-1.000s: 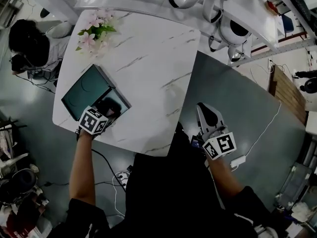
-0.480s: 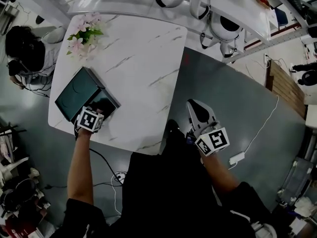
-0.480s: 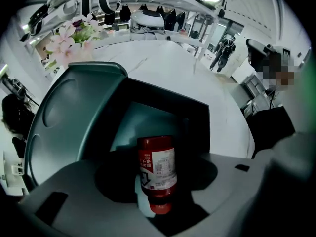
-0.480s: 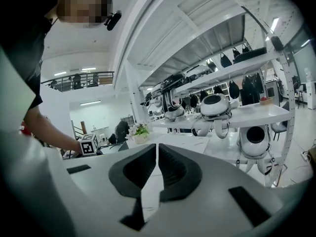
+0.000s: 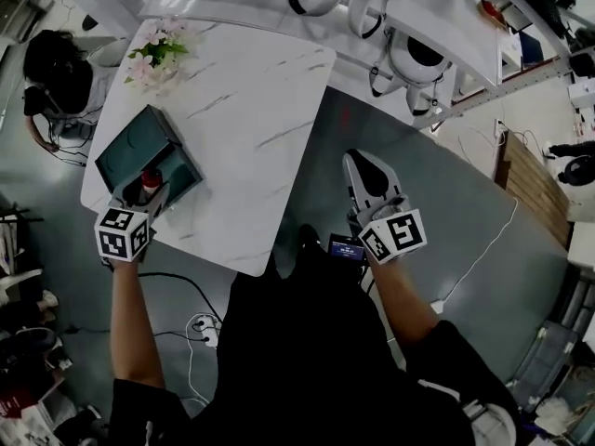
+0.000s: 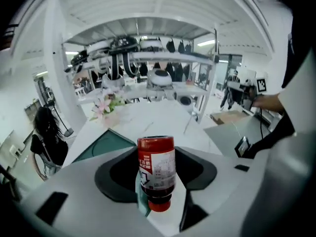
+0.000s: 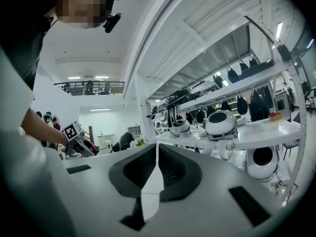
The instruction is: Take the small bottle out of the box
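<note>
**Red small bottle [image 6: 156,169] could slip before the grip firms up**

At the left, the box [image 5: 125,151] sits open near the edge of the table [image 5: 242,91]. The left gripper [image 5: 149,196] has the small bottle at the box's near end. Its jaws are closing on the bottle, which lies between the black pads [image 6: 116,177], cap end toward the gripper and base leaning away. With that lean, a loose pinch on the round body could let it twist and drop back into the box or off the table edge. At the right, the right gripper [image 7: 156,154] hangs over the floor, jaws together on nothing.
</note>
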{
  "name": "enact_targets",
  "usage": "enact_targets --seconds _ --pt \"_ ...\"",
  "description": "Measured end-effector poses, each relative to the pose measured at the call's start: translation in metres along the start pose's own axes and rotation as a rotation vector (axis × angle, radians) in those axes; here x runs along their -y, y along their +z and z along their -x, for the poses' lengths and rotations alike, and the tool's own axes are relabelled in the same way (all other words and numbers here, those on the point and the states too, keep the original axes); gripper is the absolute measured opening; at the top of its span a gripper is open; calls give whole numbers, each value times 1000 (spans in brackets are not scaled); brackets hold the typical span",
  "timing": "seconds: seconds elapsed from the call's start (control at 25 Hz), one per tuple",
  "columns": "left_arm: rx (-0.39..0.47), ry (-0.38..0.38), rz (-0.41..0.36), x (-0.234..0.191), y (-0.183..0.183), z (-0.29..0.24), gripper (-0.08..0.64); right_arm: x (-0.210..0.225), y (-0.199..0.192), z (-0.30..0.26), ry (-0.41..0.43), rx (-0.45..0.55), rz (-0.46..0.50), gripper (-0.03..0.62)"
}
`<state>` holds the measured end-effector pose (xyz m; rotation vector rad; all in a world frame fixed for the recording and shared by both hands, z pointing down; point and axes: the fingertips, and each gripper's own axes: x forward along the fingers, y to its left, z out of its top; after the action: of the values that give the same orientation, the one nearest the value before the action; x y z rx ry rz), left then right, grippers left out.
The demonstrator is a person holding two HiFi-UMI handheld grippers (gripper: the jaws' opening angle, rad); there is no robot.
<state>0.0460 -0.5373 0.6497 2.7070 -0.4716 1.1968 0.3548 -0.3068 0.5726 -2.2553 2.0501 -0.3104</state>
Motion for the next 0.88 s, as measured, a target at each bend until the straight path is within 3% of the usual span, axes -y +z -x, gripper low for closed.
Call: enact_targets --seconds 0.16,0.36,0.68,0.88 --pt "268 98 109 23 48 58 230 -7 17 -1 118 36 -7 40" --pt "534 247 136 62 72 134 230 -26 32 3 265 72 1 40" --pt "845 482 236 115 38 220 230 -71 28 1 456 85 -16 40" --pt "935 522 336 145 7 251 230 -115 24 17 550 57 -15 40"
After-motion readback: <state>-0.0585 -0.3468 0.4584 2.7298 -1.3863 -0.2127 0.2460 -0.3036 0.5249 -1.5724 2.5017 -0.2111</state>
